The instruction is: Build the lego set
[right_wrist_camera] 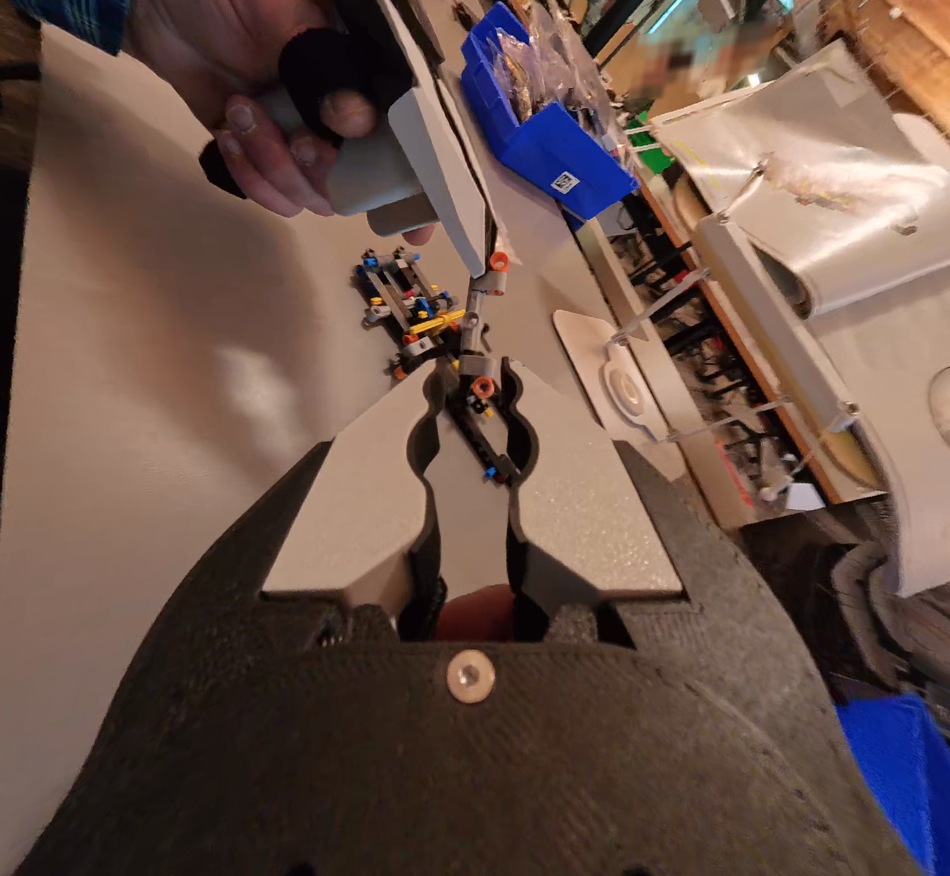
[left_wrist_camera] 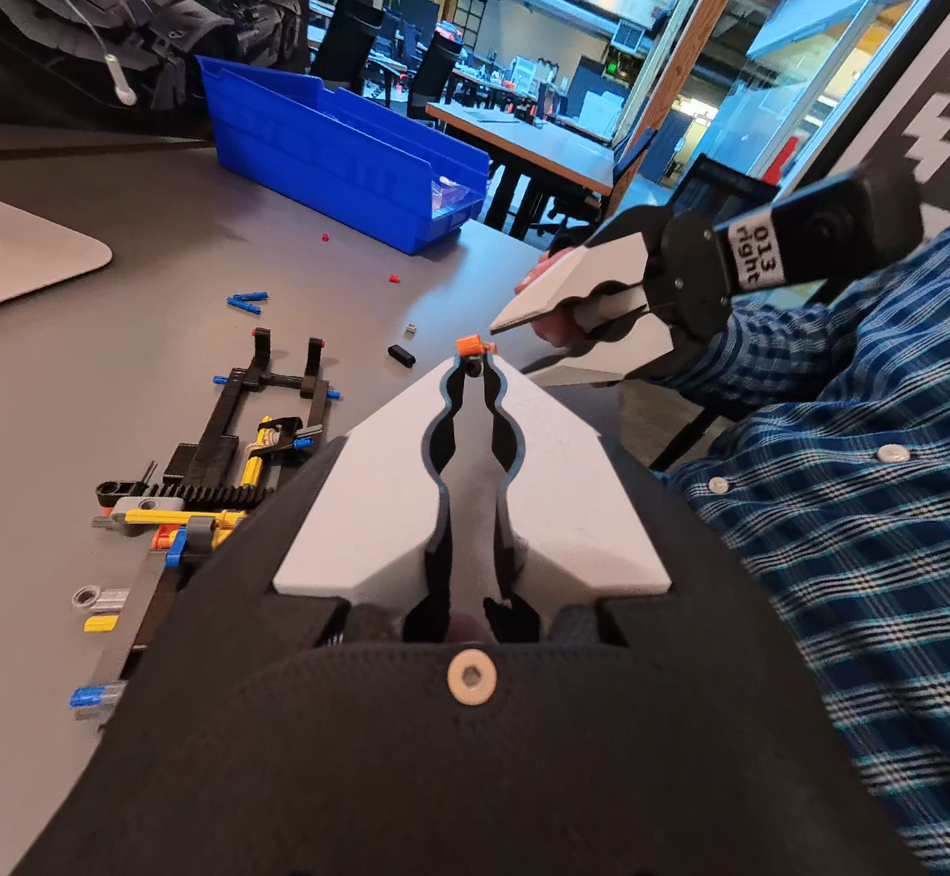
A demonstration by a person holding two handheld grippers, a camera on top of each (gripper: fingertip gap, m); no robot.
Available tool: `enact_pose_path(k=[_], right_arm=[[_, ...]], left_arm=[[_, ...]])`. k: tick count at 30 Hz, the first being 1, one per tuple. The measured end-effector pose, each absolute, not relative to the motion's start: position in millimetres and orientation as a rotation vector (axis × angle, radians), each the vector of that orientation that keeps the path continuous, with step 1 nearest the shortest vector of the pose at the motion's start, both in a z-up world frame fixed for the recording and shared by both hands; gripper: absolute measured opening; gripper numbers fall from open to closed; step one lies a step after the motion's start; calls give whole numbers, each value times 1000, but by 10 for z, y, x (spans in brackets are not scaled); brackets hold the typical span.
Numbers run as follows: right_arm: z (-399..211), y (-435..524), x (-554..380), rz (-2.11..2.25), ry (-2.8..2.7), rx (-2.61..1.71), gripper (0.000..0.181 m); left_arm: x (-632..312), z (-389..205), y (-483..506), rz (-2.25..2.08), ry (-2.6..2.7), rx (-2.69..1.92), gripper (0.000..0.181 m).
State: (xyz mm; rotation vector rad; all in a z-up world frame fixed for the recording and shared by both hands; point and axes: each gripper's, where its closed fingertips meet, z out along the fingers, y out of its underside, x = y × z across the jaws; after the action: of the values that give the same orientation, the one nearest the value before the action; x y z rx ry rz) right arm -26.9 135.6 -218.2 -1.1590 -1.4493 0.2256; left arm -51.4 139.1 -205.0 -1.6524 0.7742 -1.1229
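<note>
Both grippers pinch one grey-orange lego linkage (right_wrist_camera: 475, 322): left gripper (left_wrist_camera: 475, 363) one end, right gripper (right_wrist_camera: 475, 368) the other.

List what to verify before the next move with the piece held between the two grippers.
1. Left gripper grips the grey linkage: ok, fingers closed on its orange-capped end.
2. Right gripper grips the other end: cannot tell; that end sits between the tips, but contact is unclear.
3. Chassis ready: ok, it lies flat on the table, untouched.
4. Loose parts out of the way: not ok, a black pin lies near the tips.
5. Blue bin clear of the work: ok, set well back.
</note>
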Motion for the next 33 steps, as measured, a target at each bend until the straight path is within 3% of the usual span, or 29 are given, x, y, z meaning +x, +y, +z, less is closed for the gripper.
enact_pose_path(k=[7,14,26,33], right_arm=[[-2240,1273,-271,527,-1452,-1300,29],[-2405,1176,-309,648,-1524,-1381,8],[-2413,1166,-345,762,-1511,-1419,5],[-2398,1310,-330,762,-1461,-1462,4]], left_arm=[[-497,-2139,1288,-1029,912,-1634,5],[-452,-2202,1153,-946,1047,-1602,5],[-484,-2212,1149,-921,1041,-1593,5],[-664,-2152,1237,-862,952,-1608,28]])
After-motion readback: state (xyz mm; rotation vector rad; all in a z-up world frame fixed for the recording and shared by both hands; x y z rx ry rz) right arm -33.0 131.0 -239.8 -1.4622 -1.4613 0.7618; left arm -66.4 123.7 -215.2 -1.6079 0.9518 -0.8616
